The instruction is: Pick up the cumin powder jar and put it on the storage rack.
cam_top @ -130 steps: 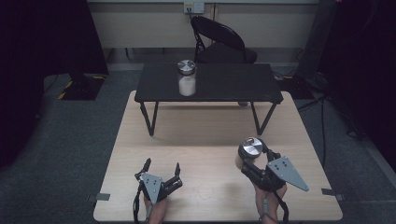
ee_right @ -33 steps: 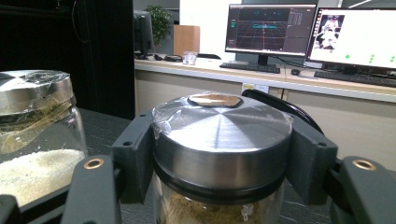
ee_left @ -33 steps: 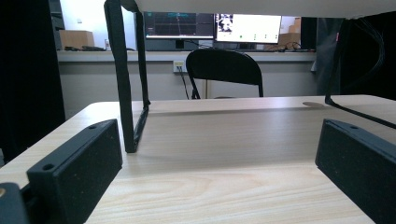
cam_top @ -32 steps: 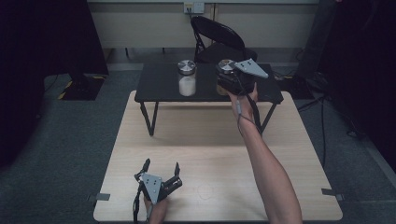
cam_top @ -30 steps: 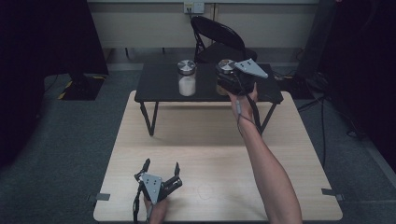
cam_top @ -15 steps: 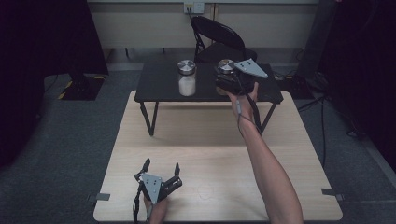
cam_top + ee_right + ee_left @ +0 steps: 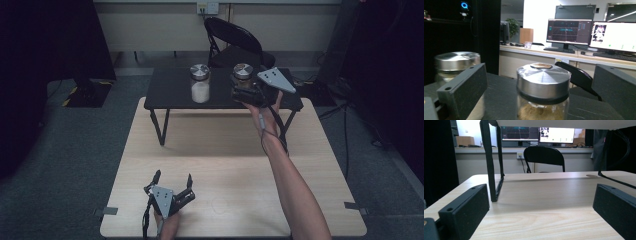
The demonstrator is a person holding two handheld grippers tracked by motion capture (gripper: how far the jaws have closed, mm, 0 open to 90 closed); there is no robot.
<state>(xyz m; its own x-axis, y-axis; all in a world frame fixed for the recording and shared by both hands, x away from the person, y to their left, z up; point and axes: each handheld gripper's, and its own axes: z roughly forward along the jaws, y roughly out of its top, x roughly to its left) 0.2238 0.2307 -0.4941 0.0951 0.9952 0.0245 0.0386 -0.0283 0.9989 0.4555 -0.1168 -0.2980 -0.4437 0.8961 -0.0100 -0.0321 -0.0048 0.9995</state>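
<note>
Right gripper view – hand-held gripper [image 7: 541,87] just opened wide, jar [image 7: 543,92] standing free between jaws

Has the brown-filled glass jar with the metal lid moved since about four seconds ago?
Yes. The brown-filled glass jar has gone from the light wooden table, near the person, up onto the black raised table, right of the white-filled jar.

The clear glass jar of brown grains [image 7: 543,100] wears a brushed-metal lid with a black rubbery ring. The clear glass jar of white powder [image 7: 200,84] has the same dull silver lid. The small black counter [image 7: 170,90] looks matt; the pale wood-grain counter [image 7: 544,202] is smooth. Each hand-held gripper's jaws are matt, speckled black plastic.
</note>
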